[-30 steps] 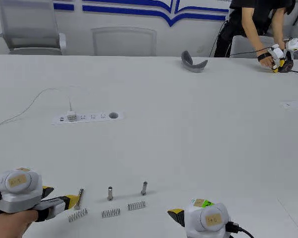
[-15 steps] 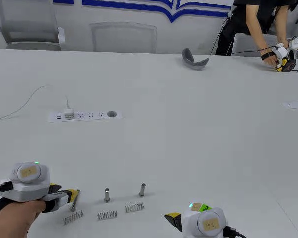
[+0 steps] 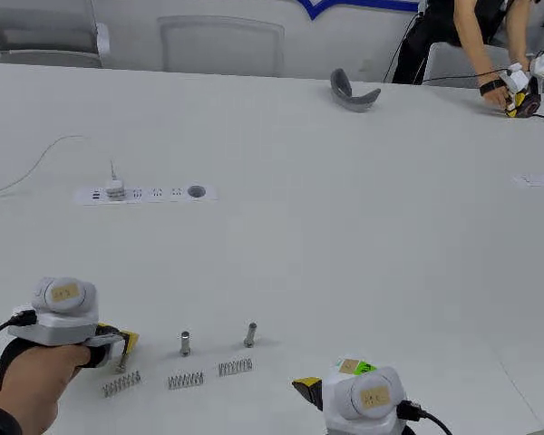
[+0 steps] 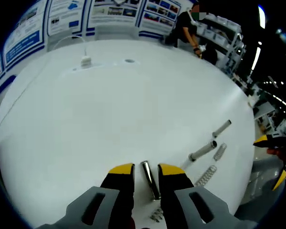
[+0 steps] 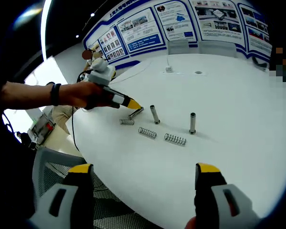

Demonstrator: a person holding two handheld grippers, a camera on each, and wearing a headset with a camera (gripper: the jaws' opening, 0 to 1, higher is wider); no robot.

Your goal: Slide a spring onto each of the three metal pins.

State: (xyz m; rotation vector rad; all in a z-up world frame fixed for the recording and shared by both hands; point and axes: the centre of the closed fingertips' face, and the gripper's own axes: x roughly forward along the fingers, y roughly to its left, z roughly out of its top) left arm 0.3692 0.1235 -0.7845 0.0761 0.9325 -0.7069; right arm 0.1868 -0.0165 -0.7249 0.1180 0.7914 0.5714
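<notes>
Three short coiled wire springs (image 3: 186, 381) lie in a row near the front edge of the white bench (image 3: 344, 227), each on the near side of one of three small silver metal pins (image 3: 185, 343). No spring is on a pin yet. The middle pin and the right pin (image 3: 250, 334) stand upright. The leftmost pin (image 4: 150, 179) leans between the yellow-tipped fingers of the left gripper (image 4: 146, 171), which look clamped on its shaft. The right gripper (image 5: 144, 168) hangs near the bench edge to the right of the row, its fingers spread wide and empty.

The risks here are mostly down to size. A tilted pin held by narrow tips could pivot or slip as a spring is pushed over its end. A spring pinched too hard may flick away across the smooth surface or roll off the near edge. The pins stand close together, so a wide finger reaching in could topple a neighbour.
</notes>
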